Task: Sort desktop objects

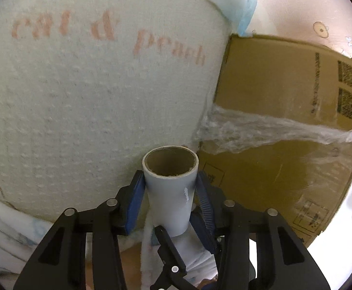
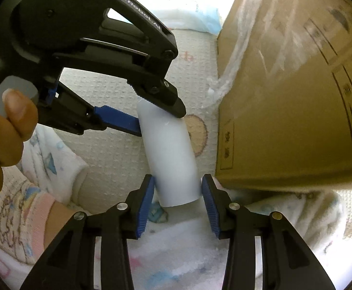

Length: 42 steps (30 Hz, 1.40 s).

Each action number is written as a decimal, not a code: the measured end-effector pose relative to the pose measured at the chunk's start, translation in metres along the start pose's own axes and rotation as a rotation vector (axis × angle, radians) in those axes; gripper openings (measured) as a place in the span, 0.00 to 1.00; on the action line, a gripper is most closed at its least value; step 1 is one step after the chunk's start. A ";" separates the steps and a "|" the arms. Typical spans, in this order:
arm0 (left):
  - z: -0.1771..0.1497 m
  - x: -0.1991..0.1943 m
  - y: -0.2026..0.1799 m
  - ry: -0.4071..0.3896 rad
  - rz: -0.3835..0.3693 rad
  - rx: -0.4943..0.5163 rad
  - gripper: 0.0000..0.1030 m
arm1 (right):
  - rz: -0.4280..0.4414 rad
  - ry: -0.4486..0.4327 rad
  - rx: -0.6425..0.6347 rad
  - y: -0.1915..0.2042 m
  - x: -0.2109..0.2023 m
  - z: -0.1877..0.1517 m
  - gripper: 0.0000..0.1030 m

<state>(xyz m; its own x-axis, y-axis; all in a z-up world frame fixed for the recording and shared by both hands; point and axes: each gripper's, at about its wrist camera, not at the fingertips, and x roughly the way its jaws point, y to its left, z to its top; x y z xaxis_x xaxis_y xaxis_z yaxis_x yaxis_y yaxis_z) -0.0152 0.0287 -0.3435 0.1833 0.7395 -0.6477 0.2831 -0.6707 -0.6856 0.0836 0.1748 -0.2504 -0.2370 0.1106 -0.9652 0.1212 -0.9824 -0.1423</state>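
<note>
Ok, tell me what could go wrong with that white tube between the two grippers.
1. The left gripper pinches the white tube near one end only, while the right gripper stands open around the other end. The smooth tube may tilt or slip out.
2. The cardboard box sits close beside the tube, so swinging it that way could knock it loose.
3. The tube is hollow, so a hard squeeze might dent it.

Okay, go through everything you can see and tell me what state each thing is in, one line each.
White cardboard tube: tilted, hollow end open, held at one end.
Left gripper: shut on the tube.
Right gripper: open, pads astride the tube's other end.
Cardboard box: closed, wrapped with clear film.
</note>
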 end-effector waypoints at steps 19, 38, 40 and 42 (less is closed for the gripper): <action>0.066 -0.072 0.027 -0.229 0.036 0.032 0.46 | 0.215 -0.020 -0.009 0.038 0.011 0.092 0.37; 0.076 -0.090 0.032 -0.276 0.096 0.103 0.46 | 0.506 0.012 0.211 0.016 0.026 0.092 0.38; 0.075 -0.087 0.032 -0.252 0.088 0.096 0.46 | 0.522 0.015 0.228 0.015 0.027 0.090 0.38; 0.072 -0.082 0.034 -0.223 0.085 0.098 0.46 | 0.536 0.015 0.246 0.013 0.029 0.089 0.38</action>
<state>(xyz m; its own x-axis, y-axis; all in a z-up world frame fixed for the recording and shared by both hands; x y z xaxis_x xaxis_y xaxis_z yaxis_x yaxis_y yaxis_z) -0.0885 -0.0588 -0.3383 -0.0125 0.6562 -0.7545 0.1814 -0.7406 -0.6470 -0.0070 0.1522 -0.2604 -0.1900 -0.4108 -0.8917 -0.0071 -0.9077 0.4196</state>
